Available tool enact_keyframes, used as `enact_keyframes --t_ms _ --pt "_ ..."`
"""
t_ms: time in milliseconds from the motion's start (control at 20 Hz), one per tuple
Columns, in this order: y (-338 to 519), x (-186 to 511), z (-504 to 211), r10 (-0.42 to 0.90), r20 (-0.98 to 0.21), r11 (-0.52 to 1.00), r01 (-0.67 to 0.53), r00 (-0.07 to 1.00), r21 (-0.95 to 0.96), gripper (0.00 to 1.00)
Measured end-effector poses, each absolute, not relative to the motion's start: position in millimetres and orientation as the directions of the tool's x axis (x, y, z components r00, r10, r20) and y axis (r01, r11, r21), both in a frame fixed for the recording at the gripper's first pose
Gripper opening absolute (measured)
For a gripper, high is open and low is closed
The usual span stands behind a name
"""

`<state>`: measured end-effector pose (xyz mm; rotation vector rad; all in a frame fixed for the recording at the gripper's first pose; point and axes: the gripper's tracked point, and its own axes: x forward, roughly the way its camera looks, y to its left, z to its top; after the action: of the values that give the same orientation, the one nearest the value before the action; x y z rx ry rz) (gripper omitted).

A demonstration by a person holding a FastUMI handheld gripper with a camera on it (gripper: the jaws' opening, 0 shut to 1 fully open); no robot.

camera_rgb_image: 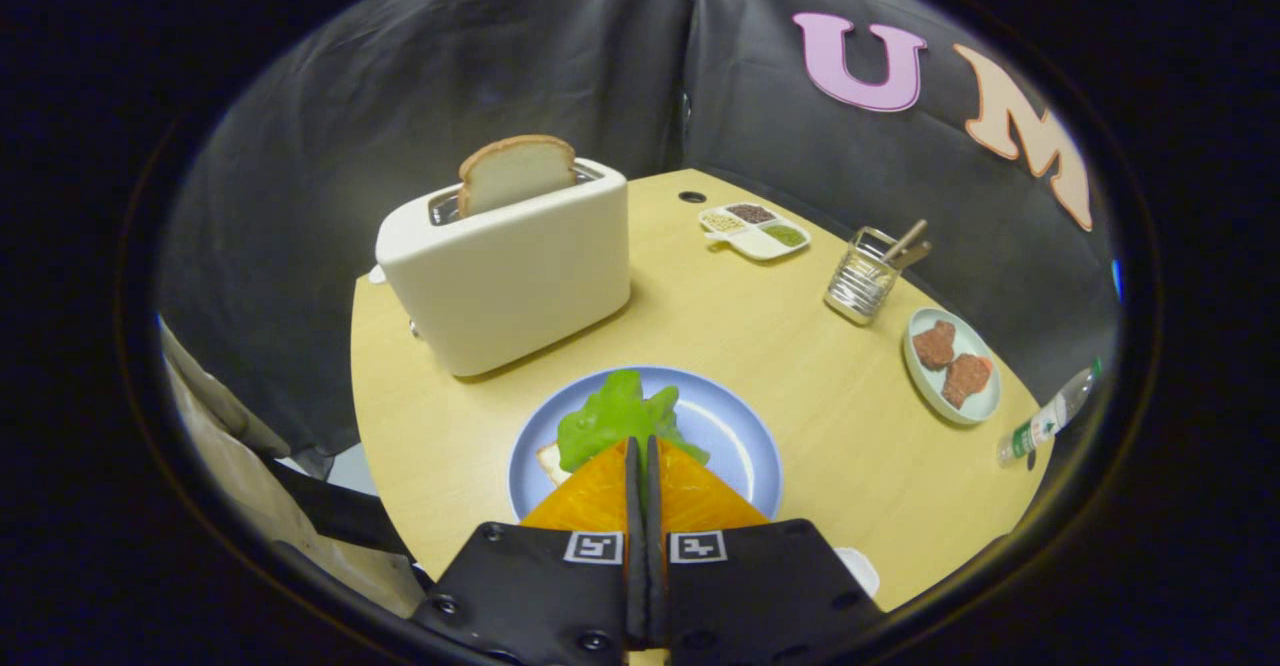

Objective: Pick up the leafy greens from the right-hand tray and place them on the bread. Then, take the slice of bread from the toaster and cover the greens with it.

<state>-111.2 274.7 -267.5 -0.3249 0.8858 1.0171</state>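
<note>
I held my claw (641,443) low over the near edge of the blue plate (735,426), its two fingers pressed together with barely a slit between them and nothing pinched, the tips just touching the near side of the leafy greens (617,414). The greens lay on the bread (551,462) on that plate, and my fingers and the leaves hid all but a pale corner of it. Beyond, the slice of bread (516,172) stood upright in the toaster (505,266) on the tabletop (820,386), its lower half sunk in the slot.
</note>
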Motion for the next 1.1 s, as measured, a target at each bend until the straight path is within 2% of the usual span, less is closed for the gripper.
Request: enact_keyframes --t_ms 250,350,500,550,900,1100 --pt "277 -121 -289 0.572 -0.794 0.499 -0.856 0.205 0.138 0.04" --pt "273 -127 -296 0.548 -0.814 0.5 -0.855 0.193 0.135 0.08" --pt "271 -125 -304 0.522 -0.828 0.5 -0.86 0.206 0.101 0.31" --pt "271 -126 -304 0.517 -0.829 0.507 -0.857 0.212 0.097 0.33" --pt "294 -130 -284 0.553 -0.806 0.521 -0.842 0.212 0.136 0.69" --pt "322 -122 -250 0.592 -0.766 0.535 -0.833 0.25 0.142 0.89"
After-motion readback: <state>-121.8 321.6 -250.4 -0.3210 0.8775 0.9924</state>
